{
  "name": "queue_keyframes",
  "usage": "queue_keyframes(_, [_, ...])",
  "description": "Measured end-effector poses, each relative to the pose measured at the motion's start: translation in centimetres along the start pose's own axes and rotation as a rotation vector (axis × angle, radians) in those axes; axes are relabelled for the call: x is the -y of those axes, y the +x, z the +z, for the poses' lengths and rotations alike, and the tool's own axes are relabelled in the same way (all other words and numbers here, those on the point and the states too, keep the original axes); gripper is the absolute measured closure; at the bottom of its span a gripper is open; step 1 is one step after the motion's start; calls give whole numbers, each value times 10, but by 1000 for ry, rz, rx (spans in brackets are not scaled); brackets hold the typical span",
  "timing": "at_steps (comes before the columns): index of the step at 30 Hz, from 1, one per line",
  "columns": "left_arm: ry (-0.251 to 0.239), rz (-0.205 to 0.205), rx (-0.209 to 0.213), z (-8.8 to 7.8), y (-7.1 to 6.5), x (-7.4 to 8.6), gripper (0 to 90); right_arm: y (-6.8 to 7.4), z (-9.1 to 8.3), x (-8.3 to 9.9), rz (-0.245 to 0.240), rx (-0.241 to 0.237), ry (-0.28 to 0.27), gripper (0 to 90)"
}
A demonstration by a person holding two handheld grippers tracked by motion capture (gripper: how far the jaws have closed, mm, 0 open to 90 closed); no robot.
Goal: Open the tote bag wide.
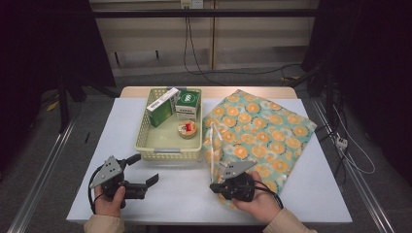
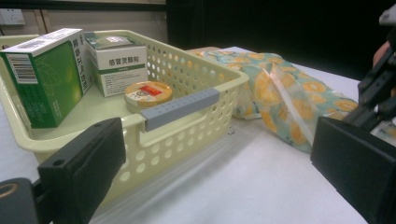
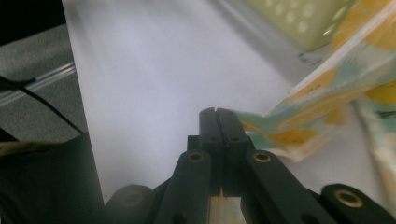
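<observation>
Orange-print bag (image 1: 257, 131) lies flat on the right half of the desk (image 1: 170, 189), its near-left corner at the front edge by the right claw (image 1: 216, 187). Right claw jaws together, clamped on that corner's edge, seen in the right gripper view (image 3: 280, 135). Left claw (image 1: 145, 170) jaws apart, holding nothing, near the front-left, just before the cream basket (image 1: 145, 131). Bag looks thin, soft, light and floppy, likely slippery film; best pinched at an edge or corner. Basket holds two green-white boxes (image 2: 49, 74) with Chinese print, one reading 感冒灵颗粒 (image 2: 122, 60), plus a small round tin (image 2: 148, 92), label unreadable.
</observation>
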State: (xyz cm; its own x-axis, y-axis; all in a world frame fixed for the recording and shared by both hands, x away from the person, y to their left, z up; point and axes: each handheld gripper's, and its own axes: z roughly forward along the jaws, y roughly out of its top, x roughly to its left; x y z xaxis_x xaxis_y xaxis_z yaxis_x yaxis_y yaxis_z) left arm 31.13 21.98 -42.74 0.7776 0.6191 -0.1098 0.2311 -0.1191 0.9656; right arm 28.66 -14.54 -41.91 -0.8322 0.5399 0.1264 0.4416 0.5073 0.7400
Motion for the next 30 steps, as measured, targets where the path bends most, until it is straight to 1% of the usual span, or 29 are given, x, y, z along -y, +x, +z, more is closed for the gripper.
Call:
queue_keyframes(3, [1,1,0,0,0,0,32,-8,-16,-6,16,18,-38,900])
queue_keyframes(6, [1,0,-1,0,0,0,32,-18,-30,-11,27,41,-63,900])
queue_keyframes(9, [-1,-1,-2,0,0,0,32,-28,-42,-14,22,85,-64,900])
queue_keyframes(11, [-2,-2,-1,0,0,0,32,-38,-48,-13,20,121,-56,900])
queue_keyframes(13, [2,10,2,0,0,0,32,-52,-53,-10,41,158,-55,900])
queue_keyframes(15, [2,6,3,0,0,0,32,-67,-58,-4,64,194,-49,900])
queue_keyframes(16, [1,5,3,0,0,0,32,-73,-59,-2,75,213,-48,900])
queue_keyframes(17, [0,1,2,0,0,0,32,-82,-61,3,95,228,-48,900])
queue_keyframes(19, [0,-4,-1,0,0,0,32,-96,-64,10,122,254,-49,900])
queue_keyframes(21, [0,-1,1,0,0,0,32,-108,-65,17,128,302,-26,900])
queue_keyframes(25, [3,3,0,0,0,0,32,-130,-67,29,180,347,-13,900])
queue_keyframes(26, [2,-1,1,0,0,0,32,-135,-67,31,180,365,-13,900])
queue_keyframes(30, [1,-1,1,0,0,1,32,-148,-64,35,200,373,-24,900])
